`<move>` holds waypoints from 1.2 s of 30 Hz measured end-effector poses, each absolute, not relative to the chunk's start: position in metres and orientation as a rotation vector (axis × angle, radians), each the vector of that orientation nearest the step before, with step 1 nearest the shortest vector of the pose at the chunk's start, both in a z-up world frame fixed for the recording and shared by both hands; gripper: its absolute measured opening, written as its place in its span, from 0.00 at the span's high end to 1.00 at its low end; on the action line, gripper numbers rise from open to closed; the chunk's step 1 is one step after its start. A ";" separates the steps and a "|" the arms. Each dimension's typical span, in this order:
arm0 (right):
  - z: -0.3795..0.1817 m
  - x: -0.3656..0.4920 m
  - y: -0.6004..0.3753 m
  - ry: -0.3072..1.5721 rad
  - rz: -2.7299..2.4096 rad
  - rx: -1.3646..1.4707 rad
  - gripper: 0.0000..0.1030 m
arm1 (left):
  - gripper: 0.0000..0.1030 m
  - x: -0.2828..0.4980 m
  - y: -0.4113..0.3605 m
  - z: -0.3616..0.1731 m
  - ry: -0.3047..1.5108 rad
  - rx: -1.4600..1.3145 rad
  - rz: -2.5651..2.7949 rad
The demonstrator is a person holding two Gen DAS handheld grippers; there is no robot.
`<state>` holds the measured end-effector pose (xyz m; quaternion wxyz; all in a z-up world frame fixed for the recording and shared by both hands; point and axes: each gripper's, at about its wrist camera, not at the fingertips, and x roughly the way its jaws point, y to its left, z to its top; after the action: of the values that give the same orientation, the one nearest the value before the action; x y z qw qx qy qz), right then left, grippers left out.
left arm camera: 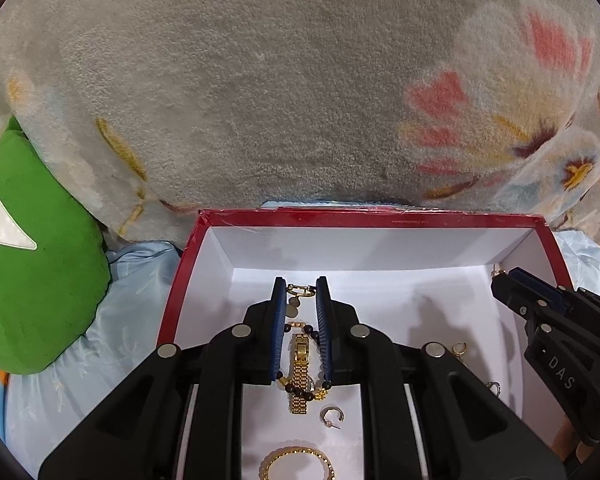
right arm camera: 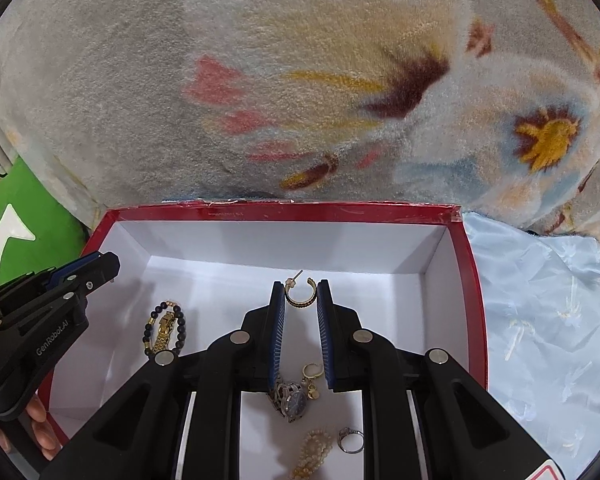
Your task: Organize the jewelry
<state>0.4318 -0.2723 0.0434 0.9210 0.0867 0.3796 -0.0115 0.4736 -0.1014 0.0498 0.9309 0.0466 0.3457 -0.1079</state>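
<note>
Inside red box (right arm camera: 474,280), gold watch (left arm camera: 300,376), hoop earring (right arm camera: 300,294)

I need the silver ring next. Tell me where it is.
The silver ring lies on the floor of the box at the bottom of the right wrist view, right of the pearl strand.

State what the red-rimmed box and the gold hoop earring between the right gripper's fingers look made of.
Red-rimmed box: likely cardboard, glossy red outside and matte white inside; its far edge is nicked. Gold hoop earring: apparently polished gold-toned metal with a beaded edge; plated or solid, unclear.
</note>
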 end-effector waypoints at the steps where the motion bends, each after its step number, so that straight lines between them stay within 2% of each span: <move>1: 0.043 0.433 -0.273 0.783 -0.021 0.183 0.85 | 0.86 0.475 -0.102 0.048 0.710 0.095 -0.219; 7: 0.041 0.436 -0.272 0.805 -0.017 0.182 0.85 | 0.85 0.480 -0.102 0.038 0.723 0.094 -0.203; 8: 0.041 0.436 -0.273 0.806 -0.021 0.184 0.85 | 0.80 0.479 -0.102 0.039 0.713 0.091 -0.206; 9: 0.041 0.437 -0.273 0.804 -0.024 0.187 0.85 | 0.64 0.478 -0.102 0.040 0.707 0.095 -0.199; 10: 0.041 0.437 -0.273 0.804 -0.022 0.187 0.84 | 0.55 0.477 -0.103 0.039 0.704 0.104 -0.186; 13: 0.041 0.437 -0.271 0.804 -0.029 0.176 0.84 | 0.48 0.473 -0.104 0.041 0.669 0.127 -0.174; 36: 0.040 0.440 -0.270 0.837 -0.036 0.174 0.84 | 0.47 0.467 -0.106 0.039 0.662 0.143 -0.163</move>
<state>0.4405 -0.2697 0.0399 0.9099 0.0843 0.4057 -0.0175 0.4675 -0.1062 0.0389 0.9399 0.0699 0.3246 -0.0798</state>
